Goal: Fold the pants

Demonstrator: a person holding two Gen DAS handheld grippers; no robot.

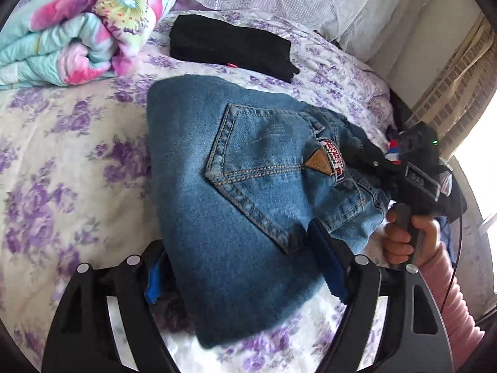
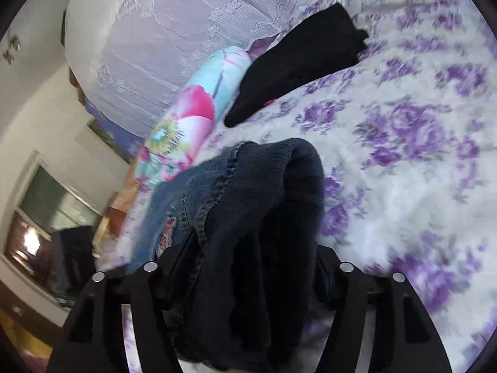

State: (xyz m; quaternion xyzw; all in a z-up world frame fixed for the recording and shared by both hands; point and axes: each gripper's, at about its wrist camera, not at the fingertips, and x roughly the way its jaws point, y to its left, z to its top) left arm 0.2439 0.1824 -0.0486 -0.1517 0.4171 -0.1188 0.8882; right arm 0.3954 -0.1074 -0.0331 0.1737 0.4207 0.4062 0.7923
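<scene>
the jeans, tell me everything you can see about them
The jeans are mid-blue denim, folded into a thick bundle, back pocket up, with tan stitching, a tan triangular patch and a red-and-white label by the waistband. They sit over the purple-flowered bedspread, between both tongs: the left tongs straddle the near edge, blue pads either side, and the right tongs have the dark waistband end bunched between them. Whether the bundle rests on the bed or is lifted I cannot tell.

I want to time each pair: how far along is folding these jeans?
Done: the jeans are already folded into a compact bundle, back pocket up. In hand: left gripper and right gripper each have the bundle between their jaws over the bed. Left: probably setting it down, perhaps near the folded black garment.
</scene>
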